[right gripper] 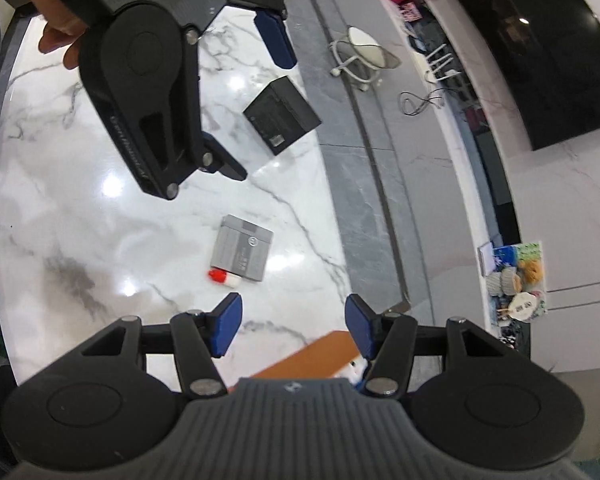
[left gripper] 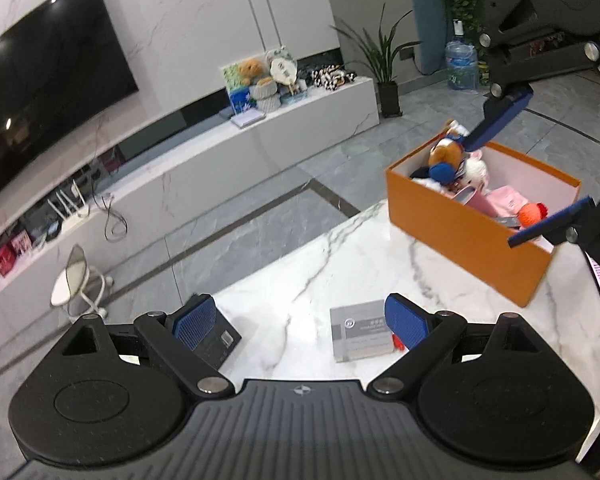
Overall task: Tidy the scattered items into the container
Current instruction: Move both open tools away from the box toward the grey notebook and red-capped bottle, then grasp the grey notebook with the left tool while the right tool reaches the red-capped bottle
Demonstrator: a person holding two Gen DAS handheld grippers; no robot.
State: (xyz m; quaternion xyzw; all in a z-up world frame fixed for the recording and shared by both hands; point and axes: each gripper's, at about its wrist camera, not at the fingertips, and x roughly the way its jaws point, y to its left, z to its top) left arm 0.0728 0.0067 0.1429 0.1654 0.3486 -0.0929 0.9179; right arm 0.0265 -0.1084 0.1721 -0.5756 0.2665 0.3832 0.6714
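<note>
Jaws of both the left gripper (left gripper: pixel 298 322) and right gripper (right gripper: pixel 292 330) are standing wide apart, gripping nothing; the grey box (right gripper: pixel 242 248) and black box (right gripper: pixel 282 114) are lying on the tabletop (right gripper: pixel 80 208), apart from the orange container (left gripper: pixel 466 236)

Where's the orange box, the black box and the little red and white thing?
orange box (left gripper: pixel 460 236), left wrist view, on its near side wall.
black box (right gripper: pixel 282 114), right wrist view, on its top face.
red and white thing (right gripper: pixel 223 277), right wrist view, on its middle.
</note>
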